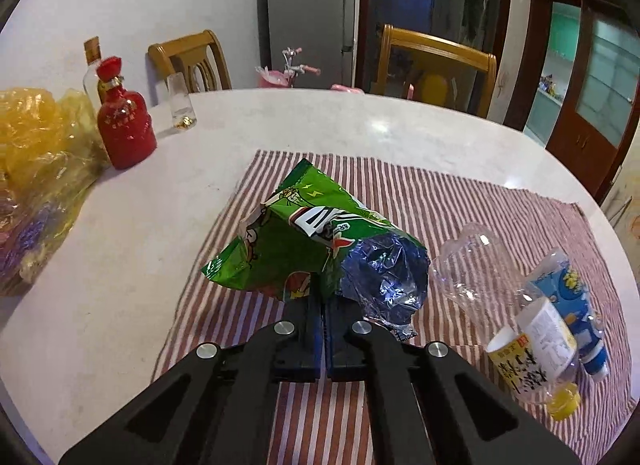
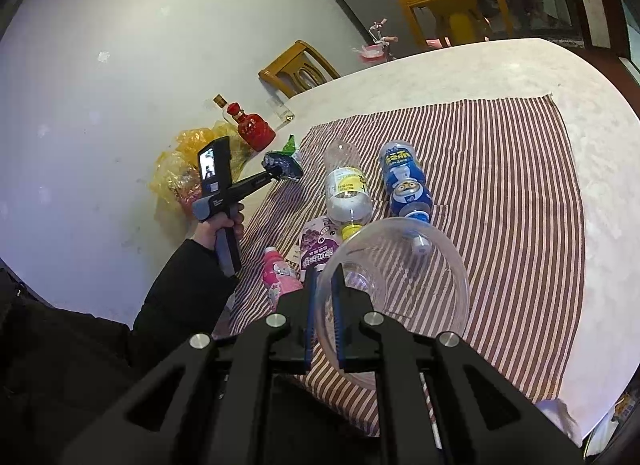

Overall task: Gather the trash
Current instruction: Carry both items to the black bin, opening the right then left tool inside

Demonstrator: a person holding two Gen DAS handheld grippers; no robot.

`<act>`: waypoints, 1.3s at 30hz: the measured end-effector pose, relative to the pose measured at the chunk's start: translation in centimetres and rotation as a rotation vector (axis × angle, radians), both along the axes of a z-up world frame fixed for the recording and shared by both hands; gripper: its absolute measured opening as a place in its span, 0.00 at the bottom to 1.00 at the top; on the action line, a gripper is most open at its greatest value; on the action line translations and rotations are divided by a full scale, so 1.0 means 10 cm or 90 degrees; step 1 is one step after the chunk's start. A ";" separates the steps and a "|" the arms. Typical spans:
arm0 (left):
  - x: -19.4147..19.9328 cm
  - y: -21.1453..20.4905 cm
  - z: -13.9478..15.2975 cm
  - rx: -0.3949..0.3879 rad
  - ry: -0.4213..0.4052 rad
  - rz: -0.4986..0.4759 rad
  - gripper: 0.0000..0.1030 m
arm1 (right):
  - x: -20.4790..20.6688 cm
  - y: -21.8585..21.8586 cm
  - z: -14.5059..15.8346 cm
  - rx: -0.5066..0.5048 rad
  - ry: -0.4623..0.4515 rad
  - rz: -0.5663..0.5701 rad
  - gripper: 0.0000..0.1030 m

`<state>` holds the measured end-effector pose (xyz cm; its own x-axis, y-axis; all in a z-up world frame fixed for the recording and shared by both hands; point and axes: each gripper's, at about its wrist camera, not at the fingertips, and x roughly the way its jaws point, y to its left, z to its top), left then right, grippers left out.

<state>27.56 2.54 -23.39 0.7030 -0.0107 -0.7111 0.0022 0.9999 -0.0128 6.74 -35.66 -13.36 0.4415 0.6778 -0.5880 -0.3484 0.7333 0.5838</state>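
Observation:
My left gripper point(image 1: 322, 285) is shut on a crumpled green snack bag point(image 1: 296, 233) with a silver-blue inside, held above the striped cloth point(image 1: 440, 201). It shows from afar in the right wrist view point(image 2: 282, 165). My right gripper point(image 2: 324, 277) is shut on the rim of a clear plastic bowl point(image 2: 400, 277), held over the cloth point(image 2: 500, 185). On the cloth lie a clear bottle with a yellow cap point(image 2: 346, 193), a blue bottle point(image 2: 406, 183), a purple pouch point(image 2: 318, 247) and a pink bottle point(image 2: 280, 273).
A red bottle point(image 1: 124, 125), a clear glass point(image 1: 180, 109) and yellow plastic bags point(image 1: 36, 153) stand at the table's left. Wooden chairs point(image 1: 436, 61) stand behind the white round table point(image 1: 360, 121). The wall is close on the left.

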 end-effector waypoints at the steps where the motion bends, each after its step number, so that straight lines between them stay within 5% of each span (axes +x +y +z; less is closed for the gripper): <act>1: -0.04 0.01 0.04 0.000 -0.008 0.001 0.00 | 0.00 0.02 0.01 -0.003 -0.002 -0.001 0.09; 11: -0.46 -0.09 0.58 -0.022 -0.094 -0.030 0.00 | -0.11 0.04 0.10 -0.017 -0.029 -0.029 0.09; 24: -0.99 -1.12 1.17 -0.052 -0.177 -0.199 0.00 | -0.59 -0.52 0.34 -0.059 -0.098 -0.185 0.09; 33: -1.32 -2.06 1.29 -0.074 -0.182 -0.341 0.00 | -1.09 -1.43 0.24 -0.085 -0.093 -0.371 0.09; 39: -1.57 -2.60 1.32 -0.087 -0.183 -0.417 0.00 | -1.39 -2.18 -0.21 -0.181 0.000 -0.548 0.09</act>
<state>11.81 -23.47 -10.23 0.6808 -0.5687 -0.4616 0.6220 0.7817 -0.0458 -7.14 -57.43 -15.44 0.7283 -0.0573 -0.6828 0.3876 0.8562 0.3416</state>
